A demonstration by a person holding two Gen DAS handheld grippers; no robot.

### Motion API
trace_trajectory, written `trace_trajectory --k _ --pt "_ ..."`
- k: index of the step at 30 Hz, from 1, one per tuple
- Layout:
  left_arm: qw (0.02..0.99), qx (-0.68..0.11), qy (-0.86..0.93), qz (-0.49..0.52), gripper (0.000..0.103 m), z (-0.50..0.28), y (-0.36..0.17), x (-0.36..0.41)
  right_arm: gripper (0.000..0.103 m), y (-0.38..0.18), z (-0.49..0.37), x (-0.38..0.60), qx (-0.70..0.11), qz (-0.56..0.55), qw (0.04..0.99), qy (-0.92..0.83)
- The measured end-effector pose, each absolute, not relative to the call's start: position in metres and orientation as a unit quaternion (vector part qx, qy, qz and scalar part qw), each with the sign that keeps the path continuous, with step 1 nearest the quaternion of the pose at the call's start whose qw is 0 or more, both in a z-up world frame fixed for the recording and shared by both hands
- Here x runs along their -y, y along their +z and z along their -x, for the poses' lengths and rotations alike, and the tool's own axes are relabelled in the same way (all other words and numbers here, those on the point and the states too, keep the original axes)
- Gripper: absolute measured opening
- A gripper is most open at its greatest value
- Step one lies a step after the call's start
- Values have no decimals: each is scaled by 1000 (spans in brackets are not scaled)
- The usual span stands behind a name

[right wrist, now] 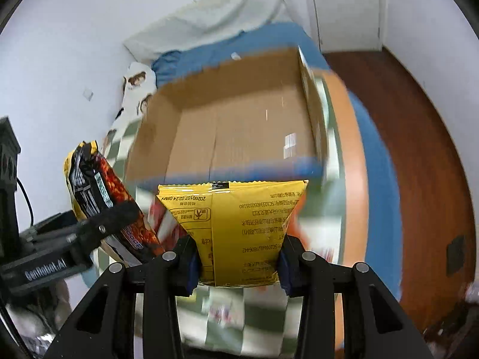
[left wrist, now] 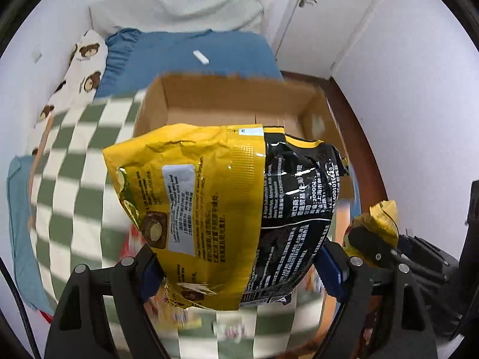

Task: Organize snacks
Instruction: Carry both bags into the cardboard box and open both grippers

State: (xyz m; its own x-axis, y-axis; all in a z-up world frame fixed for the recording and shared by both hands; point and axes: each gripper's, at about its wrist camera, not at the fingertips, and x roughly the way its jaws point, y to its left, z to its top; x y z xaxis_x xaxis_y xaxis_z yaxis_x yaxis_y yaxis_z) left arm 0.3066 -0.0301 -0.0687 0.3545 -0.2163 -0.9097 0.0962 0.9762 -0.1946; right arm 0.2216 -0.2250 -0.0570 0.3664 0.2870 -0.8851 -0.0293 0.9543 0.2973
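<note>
My left gripper (left wrist: 239, 266) is shut on a large yellow-and-black snack bag (left wrist: 227, 197), gripping its lower part so it hangs in the air in front of the box. In the right wrist view that same bag (right wrist: 98, 191) shows a red-orange front at the left, with the left gripper (right wrist: 101, 227) clamped across it. A flat yellow snack bag (right wrist: 239, 218) is pinched at its bottom by my right gripper (right wrist: 238, 264), which is shut on it. An open cardboard box (right wrist: 239, 125) lies just beyond both bags, its floor bare. The right gripper (left wrist: 371, 239) appears at the left view's right edge.
The box (left wrist: 227, 98) rests on a bed with a green-and-white checkered blanket (left wrist: 77, 161) and blue sheet (left wrist: 185, 59). Blurred snack packets (right wrist: 221, 311) lie on the blanket below the grippers. A bear-print pillow (left wrist: 86, 62) sits far left; wooden floor (right wrist: 419, 149) runs along the right.
</note>
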Motion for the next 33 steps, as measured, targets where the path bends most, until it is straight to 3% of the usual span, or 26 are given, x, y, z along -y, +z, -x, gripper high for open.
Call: trace_trajectory --k 4,8,18,19,21,22,23,33 --pt "812 -577 -81 45 84 -385 -80 35 43 -58 -302 220 -561 -84 817 104" --pt "772 -629 -76 44 84 -452 -124 42 43 -85 -369 216 -594 -69 794 109" --pt "717 -695 -45 35 85 -526 -215 57 44 -178 -470 217 -668 -45 735 108" --pt "715 -697 -42 31 85 -532 -220 56 48 -185 -478 221 -675 -42 729 106" --pt "718 -695 -33 24 95 -541 -225 55 69 -196 -487 227 -685 -42 721 100" --pt "722 -691 -27 24 98 -544 -225 55 88 -199 -491 231 -688 -41 718 101" --pt "725 -687 -28 28 100 -545 -225 52 92 -203 -495 236 -692 -40 714 99" --pt "744 -667 -19 24 100 -526 -210 41 93 -190 -468 245 -694 -32 713 96"
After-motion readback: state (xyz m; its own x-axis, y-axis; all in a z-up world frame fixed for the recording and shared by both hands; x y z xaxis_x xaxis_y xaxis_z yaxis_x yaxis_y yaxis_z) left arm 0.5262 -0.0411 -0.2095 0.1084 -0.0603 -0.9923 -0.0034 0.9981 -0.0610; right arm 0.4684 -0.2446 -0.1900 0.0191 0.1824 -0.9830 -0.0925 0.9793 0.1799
